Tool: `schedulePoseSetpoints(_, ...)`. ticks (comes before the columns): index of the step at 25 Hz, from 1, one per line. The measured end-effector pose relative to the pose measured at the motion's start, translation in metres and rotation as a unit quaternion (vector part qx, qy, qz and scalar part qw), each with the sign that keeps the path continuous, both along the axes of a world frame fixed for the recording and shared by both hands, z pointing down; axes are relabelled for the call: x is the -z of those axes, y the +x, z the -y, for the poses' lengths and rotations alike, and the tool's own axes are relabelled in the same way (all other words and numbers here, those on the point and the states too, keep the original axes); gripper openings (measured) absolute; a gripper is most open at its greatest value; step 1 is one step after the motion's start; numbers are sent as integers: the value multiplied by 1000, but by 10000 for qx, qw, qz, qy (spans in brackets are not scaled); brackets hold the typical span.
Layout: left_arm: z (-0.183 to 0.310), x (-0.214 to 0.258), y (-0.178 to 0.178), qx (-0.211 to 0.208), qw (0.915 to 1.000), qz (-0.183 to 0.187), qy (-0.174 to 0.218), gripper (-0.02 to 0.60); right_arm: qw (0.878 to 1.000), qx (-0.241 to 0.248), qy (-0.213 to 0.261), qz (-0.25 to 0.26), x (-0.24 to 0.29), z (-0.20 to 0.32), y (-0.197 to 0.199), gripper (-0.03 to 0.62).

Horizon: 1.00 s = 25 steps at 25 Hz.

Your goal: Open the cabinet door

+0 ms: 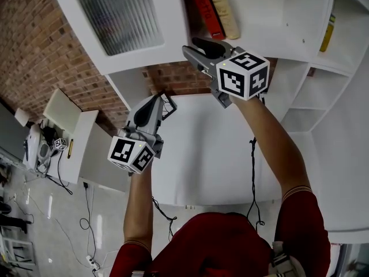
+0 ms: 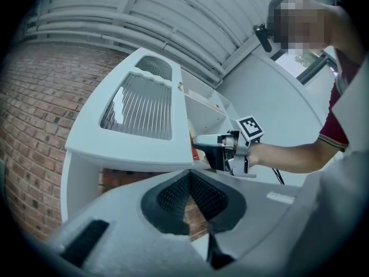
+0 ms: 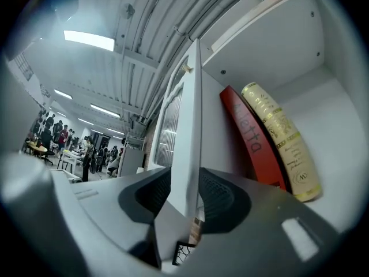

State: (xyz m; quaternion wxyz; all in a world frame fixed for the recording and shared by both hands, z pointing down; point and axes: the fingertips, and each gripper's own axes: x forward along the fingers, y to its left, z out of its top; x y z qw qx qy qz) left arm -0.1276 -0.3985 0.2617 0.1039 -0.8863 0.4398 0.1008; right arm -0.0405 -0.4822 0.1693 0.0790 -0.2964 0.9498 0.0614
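And the cabinet door (image 1: 124, 19) is standing swung well out from the white cabinet (image 1: 277, 16), its ribbed glass panel showing against the brick wall (image 1: 34, 51). The right hand-held gripper (image 3: 187, 198) is straddling the door's free edge, jaws spread wide, pads not clamping it. Inside, a red book (image 3: 253, 140) and a cream-and-gold book (image 3: 282, 146) are leaning together. The left hand-held gripper (image 2: 188, 180) is hovering below the door, jaws together, carrying nothing.

Red hardcover book (image 3: 253, 140) and cream gold-printed book (image 3: 282, 146) tilted, side by side, touching. Red brick wall (image 1: 40, 51) at left. Slim yellow book (image 1: 327, 33) far right, well apart.
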Motion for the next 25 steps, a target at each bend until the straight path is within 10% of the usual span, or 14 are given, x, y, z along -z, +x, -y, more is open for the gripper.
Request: schedulePoseSetpoints(25,-17,-10,-13,-65,9999,8,-103,5,9997,-132,151,-102,-2,-12,-5,90)
